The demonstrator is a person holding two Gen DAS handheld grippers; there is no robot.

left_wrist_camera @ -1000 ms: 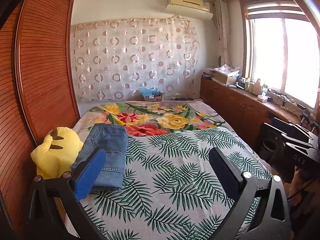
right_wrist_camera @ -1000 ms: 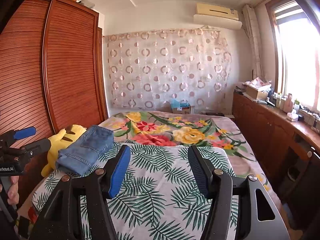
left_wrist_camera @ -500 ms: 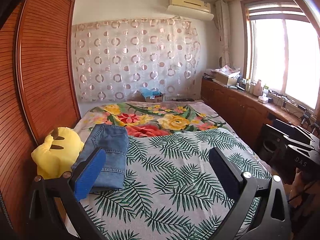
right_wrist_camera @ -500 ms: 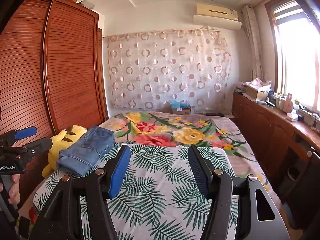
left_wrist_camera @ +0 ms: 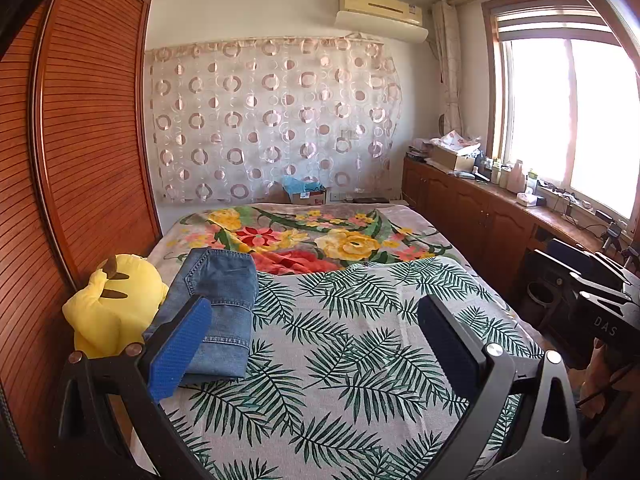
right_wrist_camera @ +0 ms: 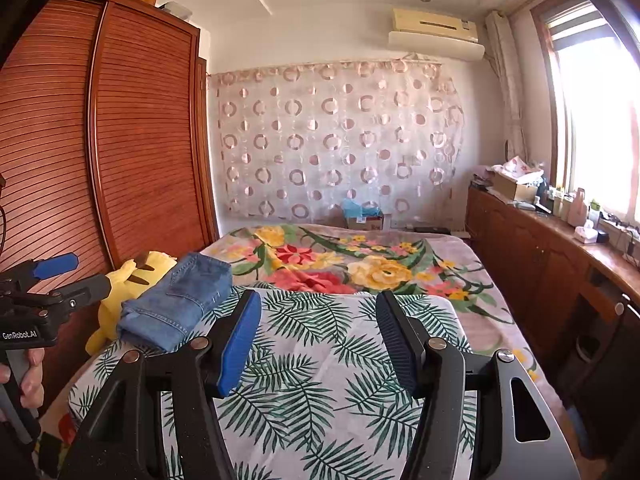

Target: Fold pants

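Folded blue jeans (left_wrist_camera: 218, 304) lie in a compact rectangle on the left side of the bed; they also show in the right wrist view (right_wrist_camera: 180, 300). My left gripper (left_wrist_camera: 316, 328) is open and empty, held above the near end of the bed, with the jeans just past its left finger (left_wrist_camera: 180, 348). My right gripper (right_wrist_camera: 318, 328) is open and empty, held above the leaf-print sheet to the right of the jeans. The left gripper also shows in the right wrist view (right_wrist_camera: 52, 276) at the left edge, held in a hand.
The bed (left_wrist_camera: 360, 360) has a leaf-print sheet and a floral blanket (left_wrist_camera: 320, 236) at the far end. A yellow plush toy (left_wrist_camera: 112, 304) sits beside the jeans against the wooden wardrobe (left_wrist_camera: 72, 160). Wooden cabinets (left_wrist_camera: 480, 216) with clutter line the right wall under the window.
Both views have shifted only slightly. The jeans lie still and both grippers stay open.
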